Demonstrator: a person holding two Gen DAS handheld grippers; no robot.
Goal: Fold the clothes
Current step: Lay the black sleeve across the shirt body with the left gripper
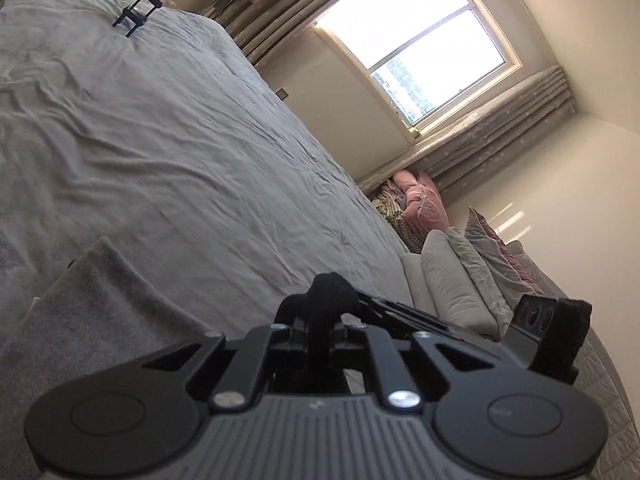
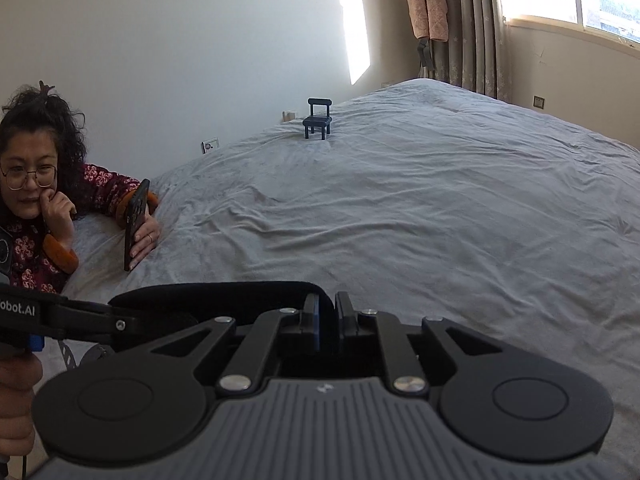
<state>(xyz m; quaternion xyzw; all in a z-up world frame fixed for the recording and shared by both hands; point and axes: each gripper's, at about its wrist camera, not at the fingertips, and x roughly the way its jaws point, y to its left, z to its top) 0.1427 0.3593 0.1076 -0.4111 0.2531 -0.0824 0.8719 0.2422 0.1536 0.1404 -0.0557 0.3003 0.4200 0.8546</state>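
Left gripper (image 1: 332, 296): the black padded fingers are drawn together at the lower centre of the left wrist view, and nothing shows between them.
Right gripper (image 2: 334, 316): the fingers sit close with only a thin slit between them, and they hold nothing visible (a blue edge shows on the inner face of one finger).
Grippers to each other: in the right wrist view, the left gripper lies across the lower left of the frame, with its long padded finger just in front of the right one.
Clothing: a grey knitted cloth (image 1: 100, 320) lies on the bed in the lower left of the left wrist view. It is to the left of the closed fingers and apart from them, with one edge turned over.
Bed (image 1: 200, 140): a wrinkled grey sheet fills most of both frames.
Count, clothing on the bed: one grey cloth.
Count, grippers: two.
Count, stand: one small dark chair-shaped stand (image 2: 318, 119), upright on the sheet in the upper middle of the right wrist view and well apart from both grippers.
Count, hanging garment: one pink jacket (image 2: 426, 4), against the curtain at the top.
Count, pillows: a leaning stack of pillows (image 1: 460, 280) at centre right (the exact number is hard to tell).
Count, people: one onlooker (image 2: 36, 200) at the left edge, leaning on the bed and holding one phone (image 2: 136, 224).
Count, window: one window (image 1: 420, 52), brightly lit at the upper right.
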